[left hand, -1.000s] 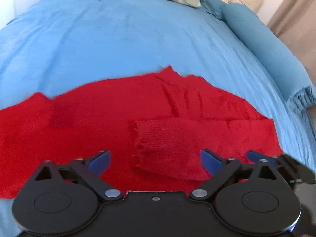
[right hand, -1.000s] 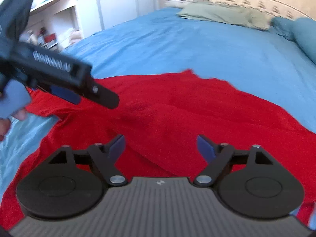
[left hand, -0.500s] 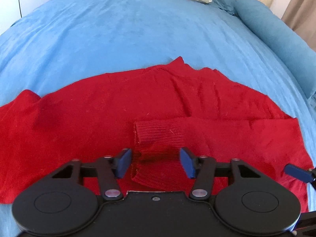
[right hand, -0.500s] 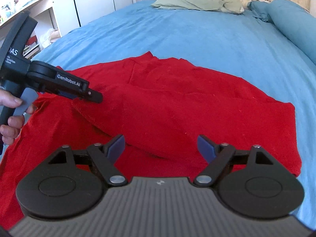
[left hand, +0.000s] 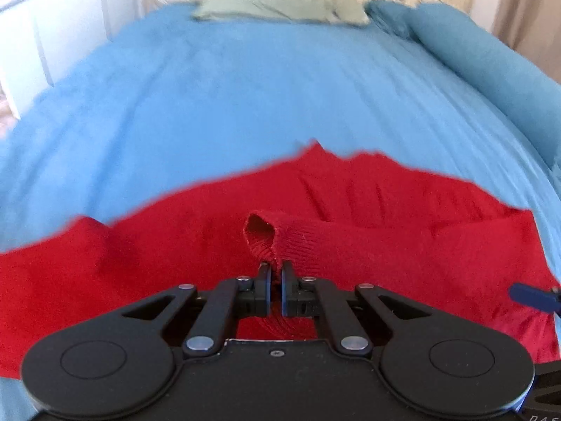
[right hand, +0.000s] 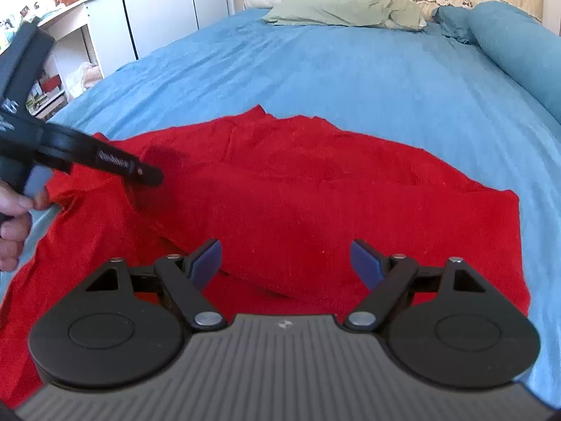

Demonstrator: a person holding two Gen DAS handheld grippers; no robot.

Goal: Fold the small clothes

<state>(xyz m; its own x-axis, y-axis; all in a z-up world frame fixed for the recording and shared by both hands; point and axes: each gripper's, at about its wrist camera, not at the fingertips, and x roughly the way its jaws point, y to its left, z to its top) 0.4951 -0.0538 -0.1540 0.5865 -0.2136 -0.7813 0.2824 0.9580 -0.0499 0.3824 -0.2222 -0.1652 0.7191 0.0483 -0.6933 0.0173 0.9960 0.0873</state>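
Left wrist view: a bed under a blue cover fills the frame, a grey-green pillow at 12 o'clock against a pale patterned headboard, a rolled blue blanket running down from 1 to 3 o'clock. The red sweater lies spread across the lower half of the cover, from 9 to 3 o'clock. Your left gripper has just been closing and is now clenched on the ribbed sleeve cuff, which stands up as an open loop right above the pads. A blue fingertip of the other tool pokes in at 4 o'clock. Right wrist view: same bed, with a white desk and cupboard at 10 to 11 o'clock. The sweater sits centre frame. Your right gripper hangs released, jaws wide apart over the red cloth, nothing between them. The left tool reaches in from 9 o'clock, your left hand on its trigger.
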